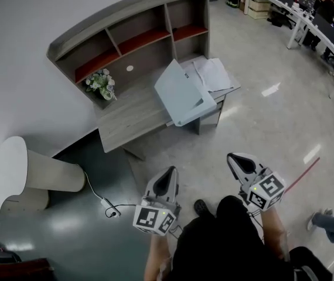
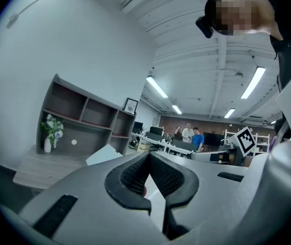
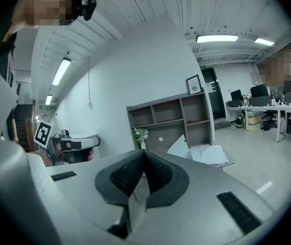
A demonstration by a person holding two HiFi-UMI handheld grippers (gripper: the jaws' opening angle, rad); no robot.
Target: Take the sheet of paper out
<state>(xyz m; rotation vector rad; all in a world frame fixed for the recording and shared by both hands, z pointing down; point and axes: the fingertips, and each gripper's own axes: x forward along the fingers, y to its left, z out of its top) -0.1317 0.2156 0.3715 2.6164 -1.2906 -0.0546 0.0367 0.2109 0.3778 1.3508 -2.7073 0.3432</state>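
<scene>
Two grippers, one desk: we stand back from the desk with the paper not yet touched. The left gripper has its fingers clenched together on nothing. The right gripper is the same, its fingers pressed tip to tip and empty.

The loose sheets of paper lie flat at the desk's end, ahead of both pairs of fingers and well apart from them. They sit a little to the right of where the right fingers point. Just beside the sheets a pale folder rests tilted, one edge raised off the desk, ahead and slightly left of the left fingers. Whether a sheet sits inside it we cannot tell. Its long side seems to run away from the fingers, slanting leftward.

We judge the right gripper the nearer to the sheets, and the two about even for the folder. The coming move therefore turns on closing that forward gap and on parting the fingers first.

Our count is one folder, one vase of flowers far left of the fingers below the shelves, and several overlapping sheets, stacked too closely to number
</scene>
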